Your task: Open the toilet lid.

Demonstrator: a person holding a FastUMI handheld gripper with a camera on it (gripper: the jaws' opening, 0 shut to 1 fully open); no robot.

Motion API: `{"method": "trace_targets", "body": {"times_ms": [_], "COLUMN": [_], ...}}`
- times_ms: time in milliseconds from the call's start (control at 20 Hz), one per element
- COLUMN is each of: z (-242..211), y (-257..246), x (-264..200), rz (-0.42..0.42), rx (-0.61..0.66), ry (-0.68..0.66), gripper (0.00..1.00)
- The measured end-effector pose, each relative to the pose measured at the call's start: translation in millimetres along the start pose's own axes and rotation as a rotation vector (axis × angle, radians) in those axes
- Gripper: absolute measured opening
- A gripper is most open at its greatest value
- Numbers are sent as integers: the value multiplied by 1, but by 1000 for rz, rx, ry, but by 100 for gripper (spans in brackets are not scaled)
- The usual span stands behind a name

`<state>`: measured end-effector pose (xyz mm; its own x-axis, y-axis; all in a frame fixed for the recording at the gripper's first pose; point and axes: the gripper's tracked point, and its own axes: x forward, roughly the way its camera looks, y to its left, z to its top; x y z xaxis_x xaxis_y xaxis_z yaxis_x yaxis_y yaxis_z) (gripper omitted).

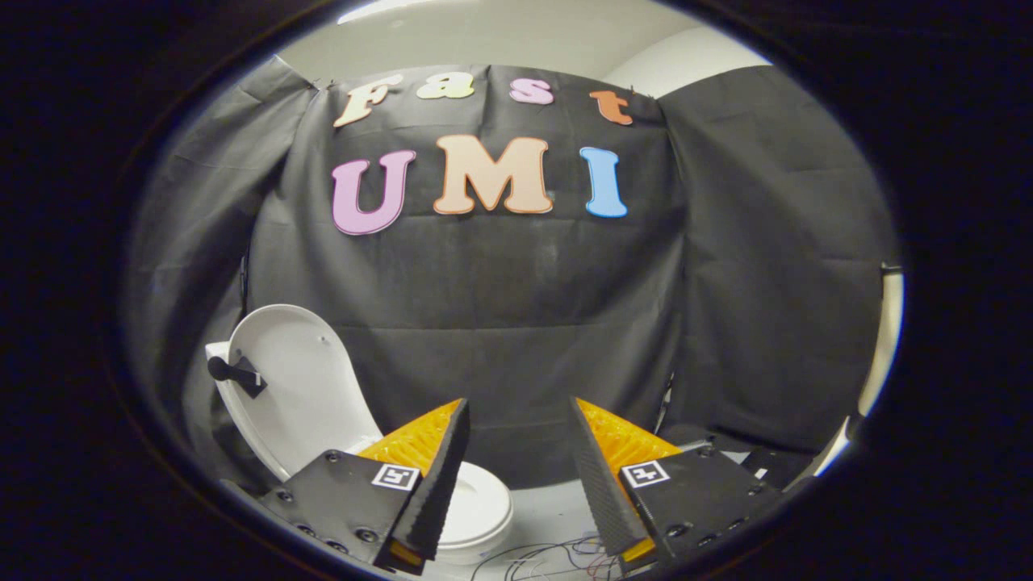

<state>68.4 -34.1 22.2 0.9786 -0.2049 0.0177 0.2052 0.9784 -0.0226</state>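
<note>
gripper [516, 420]: the two fingers sit spread wide apart, nothing between them, so it's released and holding zip

fingers [440, 476]: wedge-shaped, tapering to narrow tips, with a ribbed, grippy-looking texture on the inner faces; each one is bolted to a flat plate carrying a little square marker

gap between the fingers: plain open air, with just the floor and the dark cloth showing through it

toilet seat [480, 508]: smooth glossy oval, looks like plastic, lying flat just beyond the left finger, which covers part of it

toilet lid [294, 379]: already up, rounded smooth shell standing upright and leaning back a bit toward the cloth, off beyond the left finger, well clear of both tips

lid handle [234, 371]: small dark knob-and-bar thing stuck on the lid's left edge

wires [549, 557]: thin tangled strands loose on the pale floor, low between the fingers

booth wall [516, 323]: matte dark cloth, creased and draped, hanging behind the toilet

open room: clear space ahead of the right finger up to the cloth
</note>
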Motion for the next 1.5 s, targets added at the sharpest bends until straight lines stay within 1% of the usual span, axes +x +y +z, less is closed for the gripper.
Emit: {"method": "trace_targets", "body": {"times_ms": [200, 350, 550, 700, 800, 950, 1050, 1150, 1250, 1300, 1500], "z": [-24, -25, -36, -52, -43, -40, -46, -54, -53, -54, -64], "y": [13, 18, 15, -3, 6, 12, 17, 17, 33, 37, 29], "x": [2, 2, 4, -1, -1, -3, 1, 3, 5, 7, 7], "rz": [60, 86, 68, -30, -13, 46, 71, 78, 159, 173, 167], "rx": [-43, 11, 26, 20, 42, 1, 4, -4, -35, -50, -34], "ry": [69, 54, 78, 156, 132, 109, 129, 159, 149, 157, 189], "gripper": [76, 76, 75, 75, 74, 74, 74, 75, 75, 75, 77]}}
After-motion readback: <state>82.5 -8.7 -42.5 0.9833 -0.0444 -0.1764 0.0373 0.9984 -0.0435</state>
